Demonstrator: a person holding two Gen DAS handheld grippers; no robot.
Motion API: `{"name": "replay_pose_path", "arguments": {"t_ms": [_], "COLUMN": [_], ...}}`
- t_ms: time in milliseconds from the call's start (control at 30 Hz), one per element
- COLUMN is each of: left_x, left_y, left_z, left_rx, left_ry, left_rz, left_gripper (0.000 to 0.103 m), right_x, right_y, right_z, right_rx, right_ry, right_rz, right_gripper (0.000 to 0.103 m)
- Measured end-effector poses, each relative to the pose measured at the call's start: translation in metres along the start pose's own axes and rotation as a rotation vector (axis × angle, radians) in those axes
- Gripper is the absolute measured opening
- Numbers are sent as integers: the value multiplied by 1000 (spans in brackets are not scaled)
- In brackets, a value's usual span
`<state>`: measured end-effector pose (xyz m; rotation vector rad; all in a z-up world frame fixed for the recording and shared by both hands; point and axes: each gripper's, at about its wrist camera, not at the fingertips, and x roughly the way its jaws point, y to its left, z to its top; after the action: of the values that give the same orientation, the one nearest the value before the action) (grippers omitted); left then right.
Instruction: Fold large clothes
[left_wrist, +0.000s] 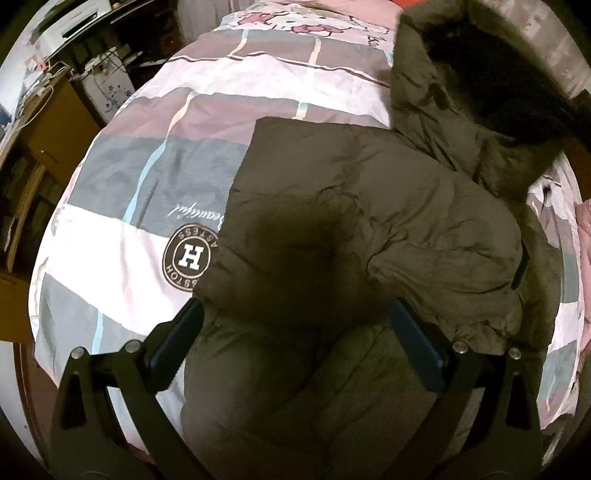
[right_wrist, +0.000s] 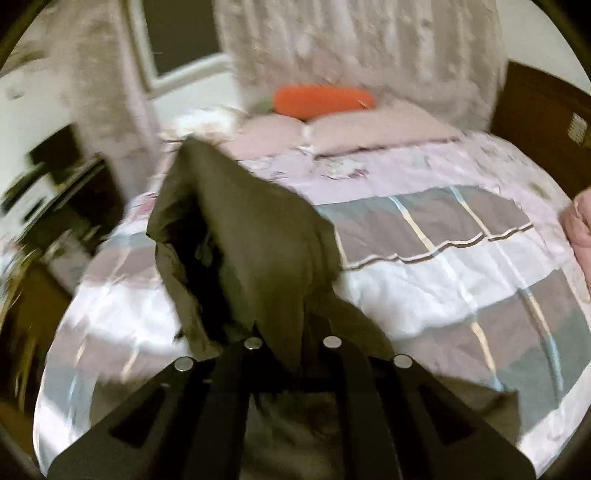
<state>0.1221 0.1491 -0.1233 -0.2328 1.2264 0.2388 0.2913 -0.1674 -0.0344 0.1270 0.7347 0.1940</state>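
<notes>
An olive-green padded jacket (left_wrist: 369, 221) lies on the bed, partly folded, with its dark hood lining (left_wrist: 498, 74) raised at the far right. My left gripper (left_wrist: 295, 314) is open and empty just above the jacket's near part, one finger on each side. In the right wrist view my right gripper (right_wrist: 291, 332) is shut on a lifted part of the jacket (right_wrist: 255, 236), which stands up in a peak above the bed. That view is blurred by motion.
The bed carries a pink, grey and white checked quilt (left_wrist: 155, 166) (right_wrist: 461, 258) with a round H logo (left_wrist: 188, 256). Pink pillows (right_wrist: 369, 133) and an orange carrot cushion (right_wrist: 325, 99) lie at the head. Wooden furniture (left_wrist: 48, 122) stands left of the bed.
</notes>
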Motion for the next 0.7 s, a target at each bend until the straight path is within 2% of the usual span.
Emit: {"name": "replay_pose_path", "arguments": {"t_ms": [100,167,200,233,267,300,367,433,467,533,633,700], "left_x": [-5,-9,-12,-13,-14,-13,-10,-1,4,16,28,44], "left_y": [3,4,3,2,0,-5,-15,-25,-28,-30,-33,-40], "left_z": [-4,-6,-8,-9,-10,-11,-10,-7,-5,-1,5,9], "left_rx": [-25,-41,-53,-60,-62,-54,-20,-1,-8,-65,-155,-185], "left_ry": [-3,-13,-24,-31,-35,-40,-56,-54,-39,-8,-11,11], "left_rz": [-13,-20,-33,-44,-57,-68,-70,-99,-134,-227,-322,-350], "left_gripper": [101,101,101,101,101,101,101,101,101,101,101,101], "right_x": [-64,-86,-89,-91,-92,-93,-90,-93,-92,-89,-68,-54], "right_y": [-9,-23,-29,-38,-46,-52,-54,-54,-56,-63,-84,-89], "right_z": [-60,-102,-119,-139,-152,-160,-165,-165,-165,-168,-182,-189], "right_rx": [-70,-129,-166,-204,-205,-204,-206,-178,-126,-3,383,540], "right_ry": [40,94,120,137,132,127,174,207,259,335,486,542], "right_rz": [81,21,-32,-148,-244,-268,-251,-199,-123,-51,260,351], "right_gripper": [4,9,22,52,69,86,86,90,92,93,93,93]}}
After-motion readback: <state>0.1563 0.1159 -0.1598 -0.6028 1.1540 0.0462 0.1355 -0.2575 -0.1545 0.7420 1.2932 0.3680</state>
